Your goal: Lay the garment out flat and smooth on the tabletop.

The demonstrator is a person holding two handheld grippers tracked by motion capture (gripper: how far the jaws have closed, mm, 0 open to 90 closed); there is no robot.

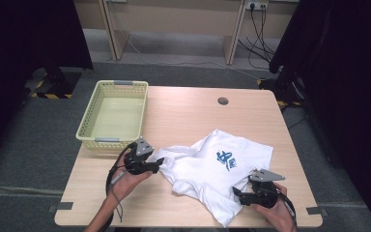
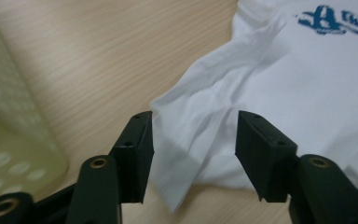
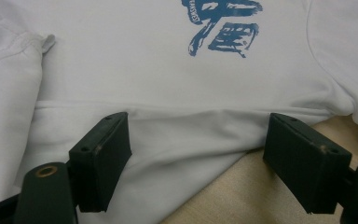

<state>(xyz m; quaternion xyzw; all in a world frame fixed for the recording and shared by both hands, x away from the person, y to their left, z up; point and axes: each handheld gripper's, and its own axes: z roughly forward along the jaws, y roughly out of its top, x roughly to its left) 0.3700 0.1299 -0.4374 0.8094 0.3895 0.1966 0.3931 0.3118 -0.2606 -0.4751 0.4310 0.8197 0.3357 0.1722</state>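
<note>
Bare wooden table (image 1: 183,111) surrounds the white shirt (image 1: 207,169); both grippers' jaws gape at its edges.

High view sits above the person's side, looking forward and down over the whole tabletop (image 1: 183,111). The left gripper (image 2: 193,140) view rides low and super close, looking along its jaws at the white T-shirt (image 2: 279,93). Right gripper (image 3: 196,144) view is just as tight. All three share the shirt's blue print (image 1: 226,159).
</note>
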